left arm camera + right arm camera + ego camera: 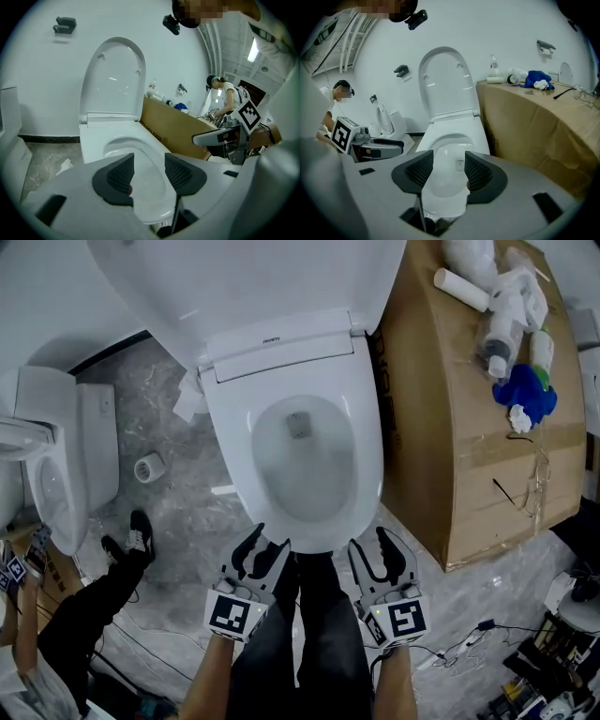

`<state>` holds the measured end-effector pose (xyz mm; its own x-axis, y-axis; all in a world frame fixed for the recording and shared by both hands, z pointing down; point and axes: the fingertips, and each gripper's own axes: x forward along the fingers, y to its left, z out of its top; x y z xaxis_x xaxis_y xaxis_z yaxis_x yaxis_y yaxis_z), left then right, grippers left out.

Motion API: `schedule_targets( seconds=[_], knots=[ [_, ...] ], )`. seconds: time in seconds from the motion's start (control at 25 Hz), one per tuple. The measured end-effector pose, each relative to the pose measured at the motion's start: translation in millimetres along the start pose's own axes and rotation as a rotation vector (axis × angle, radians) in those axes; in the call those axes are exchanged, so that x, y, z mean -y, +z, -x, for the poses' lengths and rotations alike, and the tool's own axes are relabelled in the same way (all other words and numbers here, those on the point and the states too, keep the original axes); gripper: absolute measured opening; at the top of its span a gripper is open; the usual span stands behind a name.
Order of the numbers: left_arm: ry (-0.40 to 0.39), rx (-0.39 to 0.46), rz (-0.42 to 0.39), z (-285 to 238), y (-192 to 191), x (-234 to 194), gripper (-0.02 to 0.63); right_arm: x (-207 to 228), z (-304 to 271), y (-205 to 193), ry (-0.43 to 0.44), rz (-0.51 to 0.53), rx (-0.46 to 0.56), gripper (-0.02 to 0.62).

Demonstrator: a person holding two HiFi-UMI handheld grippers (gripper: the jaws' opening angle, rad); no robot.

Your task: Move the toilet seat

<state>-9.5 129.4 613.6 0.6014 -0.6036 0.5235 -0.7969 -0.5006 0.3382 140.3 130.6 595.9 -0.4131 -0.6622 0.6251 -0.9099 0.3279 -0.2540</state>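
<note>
— What's the room like underfoot?

— Grey marbled floor point(178, 512), with a plain white wall point(37, 70) behind. A toilet stands in the middle with its lid point(253, 277) raised. The toilet seat point(367, 427) lies flat on the bowl. A big cardboard box point(469, 446) stands just beside it on the right, with white pipe pieces point(497, 296) and a blue cloth point(525, 395) on top. A second toilet point(66, 465) is off to the left, and a small roll point(148, 467) lies on the floor between the two.

— And the grippers?

— Side by side at the seat's front edge. The left gripper point(270, 540) has its jaws spread, and so does the right gripper point(370, 542). Each one's own view shows the front of the seat through the gap, with nothing pinched.

— Does one camera catch what another misses?

— The head view shows a black trouser leg and shoe point(141, 535) at lower left. The left gripper view adds a dark bracket point(64, 24) high on the wall and a person point(225, 96) standing past the box. The right gripper view shows a holder point(545, 45) on the wall above the box.
</note>
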Motion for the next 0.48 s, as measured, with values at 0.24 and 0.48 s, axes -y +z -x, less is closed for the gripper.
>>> schedule_targets(
  seconds=[0.24,0.48],
  knots=[
    [-0.001,-0.045,-0.027,-11.3,-31.3,-12.7,0.232,11.0,-17.3,-25.8,-0.022,-0.029,-0.033,0.216],
    [0.058,-0.074,0.015,-18.5,-56.2,-29.9,0.262,23.0,-33.3,-54.6,-0.045,-0.044,-0.082,0.241]
  ],
)
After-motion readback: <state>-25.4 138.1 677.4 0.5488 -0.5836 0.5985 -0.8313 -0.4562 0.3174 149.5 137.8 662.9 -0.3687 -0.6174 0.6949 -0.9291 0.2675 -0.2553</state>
